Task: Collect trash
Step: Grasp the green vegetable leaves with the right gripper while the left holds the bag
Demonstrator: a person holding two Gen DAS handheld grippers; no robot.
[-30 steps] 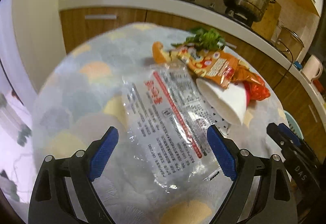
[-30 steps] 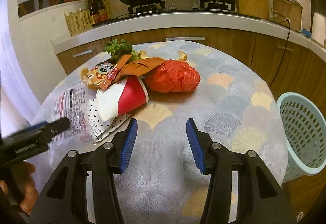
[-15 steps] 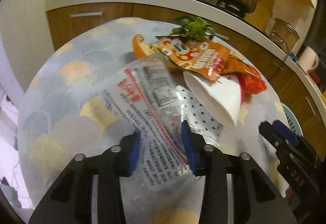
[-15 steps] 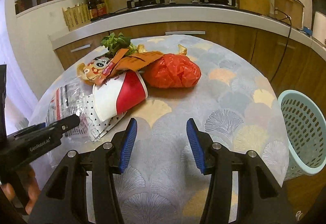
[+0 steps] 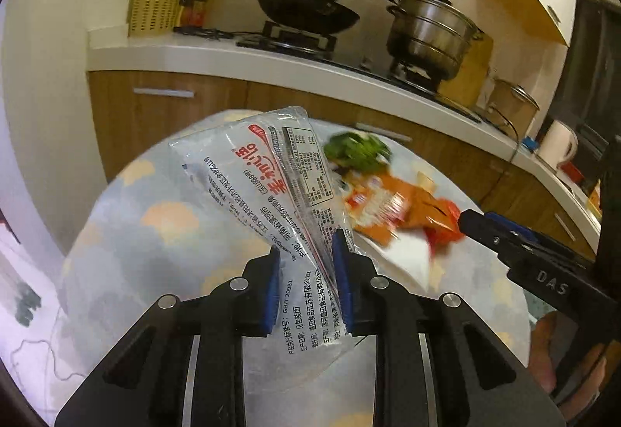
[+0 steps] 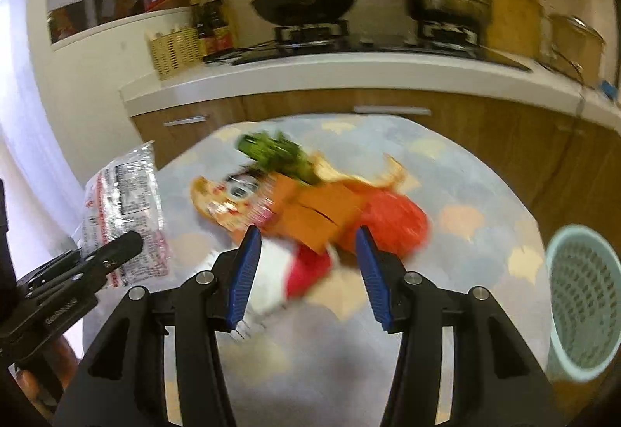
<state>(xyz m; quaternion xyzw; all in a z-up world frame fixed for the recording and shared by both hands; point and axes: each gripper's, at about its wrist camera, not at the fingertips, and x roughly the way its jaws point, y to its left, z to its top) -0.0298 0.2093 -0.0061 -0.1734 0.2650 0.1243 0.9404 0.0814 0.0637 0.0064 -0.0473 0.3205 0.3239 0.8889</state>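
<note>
My left gripper (image 5: 304, 264) is shut on a clear plastic food bag (image 5: 271, 175) with red and black print and holds it lifted above the round table (image 5: 155, 233). The bag also shows at the left of the right wrist view (image 6: 120, 202). My right gripper (image 6: 306, 256) is open and empty above the trash pile: an orange snack wrapper (image 6: 310, 210), a red plastic bag (image 6: 392, 221), a red and white paper cup (image 6: 295, 272) and green leaves (image 6: 275, 151). The pile is blurred.
A light blue mesh waste basket (image 6: 582, 310) stands on the floor at the table's right. Behind the table runs a wooden counter (image 5: 271, 97) with a black wok (image 5: 306, 12), a steel pot (image 5: 427, 35) and a yellow basket (image 5: 155, 8).
My left gripper closed on the clear bag and lifted it off the table. My right gripper moved forward over the trash pile, still open.
</note>
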